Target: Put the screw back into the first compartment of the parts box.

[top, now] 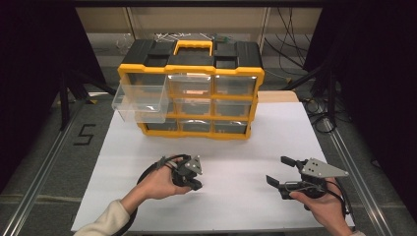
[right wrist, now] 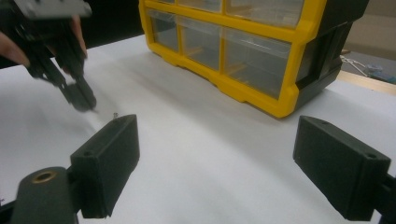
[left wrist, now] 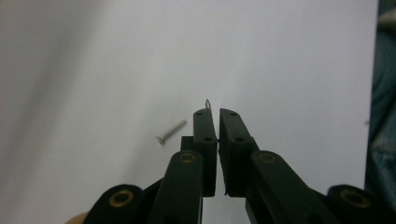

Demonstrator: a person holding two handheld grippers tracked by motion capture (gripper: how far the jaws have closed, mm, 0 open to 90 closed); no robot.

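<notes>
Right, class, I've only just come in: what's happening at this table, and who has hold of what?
A person works at a white table with a gripper in each hand. The left gripper is shut on a small screw, pinched upright between its jaws, while a second screw lies on the table beside it. The right gripper is open and holds nothing. Behind them stands a yellow and black drawer organizer with its top left drawer pulled out.
</notes>
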